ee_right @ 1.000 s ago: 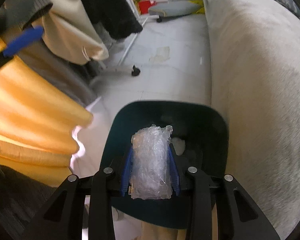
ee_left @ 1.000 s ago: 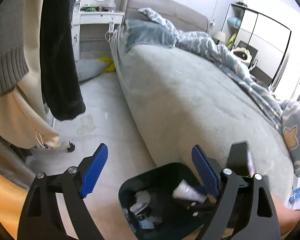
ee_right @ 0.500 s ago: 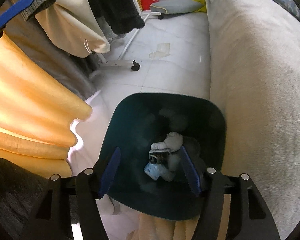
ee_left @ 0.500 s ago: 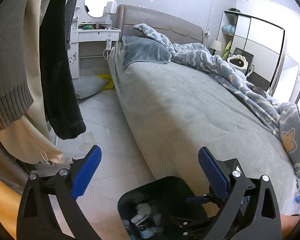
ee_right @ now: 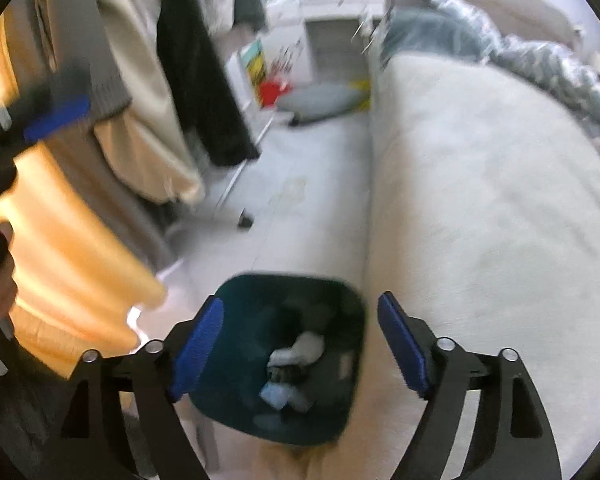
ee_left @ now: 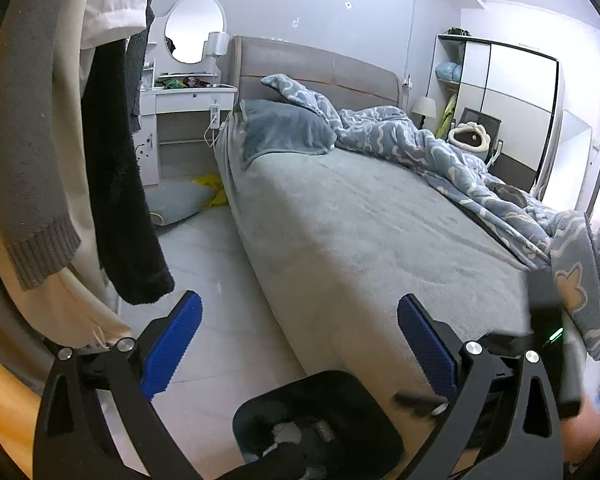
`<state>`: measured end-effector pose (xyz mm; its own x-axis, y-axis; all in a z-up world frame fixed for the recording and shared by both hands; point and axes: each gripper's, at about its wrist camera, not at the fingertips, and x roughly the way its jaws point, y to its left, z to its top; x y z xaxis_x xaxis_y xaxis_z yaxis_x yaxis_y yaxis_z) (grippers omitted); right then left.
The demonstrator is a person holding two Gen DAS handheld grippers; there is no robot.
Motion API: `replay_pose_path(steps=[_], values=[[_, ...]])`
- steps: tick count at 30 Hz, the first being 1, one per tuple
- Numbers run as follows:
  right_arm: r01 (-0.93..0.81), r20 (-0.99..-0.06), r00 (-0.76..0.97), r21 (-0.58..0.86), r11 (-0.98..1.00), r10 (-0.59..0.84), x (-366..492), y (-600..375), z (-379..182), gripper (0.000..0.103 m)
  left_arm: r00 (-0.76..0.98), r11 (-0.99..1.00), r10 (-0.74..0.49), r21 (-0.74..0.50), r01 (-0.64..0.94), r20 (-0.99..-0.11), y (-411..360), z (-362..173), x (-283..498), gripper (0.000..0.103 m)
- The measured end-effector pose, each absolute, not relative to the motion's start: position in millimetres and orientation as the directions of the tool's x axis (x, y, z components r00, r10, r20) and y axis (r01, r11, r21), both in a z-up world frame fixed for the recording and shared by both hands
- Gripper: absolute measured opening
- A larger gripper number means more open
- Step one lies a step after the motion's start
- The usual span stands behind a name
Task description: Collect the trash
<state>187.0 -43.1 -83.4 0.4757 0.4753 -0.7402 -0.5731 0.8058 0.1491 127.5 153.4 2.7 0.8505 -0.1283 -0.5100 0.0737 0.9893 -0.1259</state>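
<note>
Blue-padded, the left tongs (ee_left: 298,340) stand spread wide with nothing between them, seen from the left wrist above the pale tiled floor (ee_left: 220,280) beside the grey bed (ee_left: 380,232). The dark bin (ee_left: 320,424) sits low in that view, against the bed's edge, with crumpled trash (ee_left: 288,432) inside.

From the right wrist, the right tongs (ee_right: 300,344) are opening, empty, over the same bin (ee_right: 240,360); white and pale-blue scraps (ee_right: 296,372) lie at its bottom. The picture is blurred.

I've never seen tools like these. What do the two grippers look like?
Both match: the left gripper and right gripper have black angular frames with cut-outs, silver bolts at the pivots, and two flat fingers faced with ribbed blue pads.
</note>
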Motion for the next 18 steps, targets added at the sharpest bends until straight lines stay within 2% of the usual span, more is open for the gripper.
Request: replay_pose_path(steps=[3, 7, 10, 18], values=[[-0.528, -0.691, 0.555, 0.139, 0.838, 0.464, 174, -70, -64, 0.090, 0.851, 0.988, -0.120, -0.144, 0.053, -0.510, 158, 5, 113, 0.100], [-0.476, -0.655, 0.630, 0.098, 0.874, 0.416, 155, -103, -42, 0.092, 0.847, 0.993, -0.060, -0.122, -0.006, -0.528, 158, 3, 89, 0.100], [-0.430, -0.623, 0.681, 0.085, 0.899, 0.385, 140, -126, -26, 0.097, 0.842, 0.995, -0.031, -0.101, -0.028, -0.539, 153, 4, 71, 0.100], [-0.308, -0.543, 0.786, 0.068, 0.949, 0.294, 97, -200, 18, 0.100, 0.844, 0.999, 0.000, -0.043, -0.028, -0.536, 127, 17, 35, 0.100]])
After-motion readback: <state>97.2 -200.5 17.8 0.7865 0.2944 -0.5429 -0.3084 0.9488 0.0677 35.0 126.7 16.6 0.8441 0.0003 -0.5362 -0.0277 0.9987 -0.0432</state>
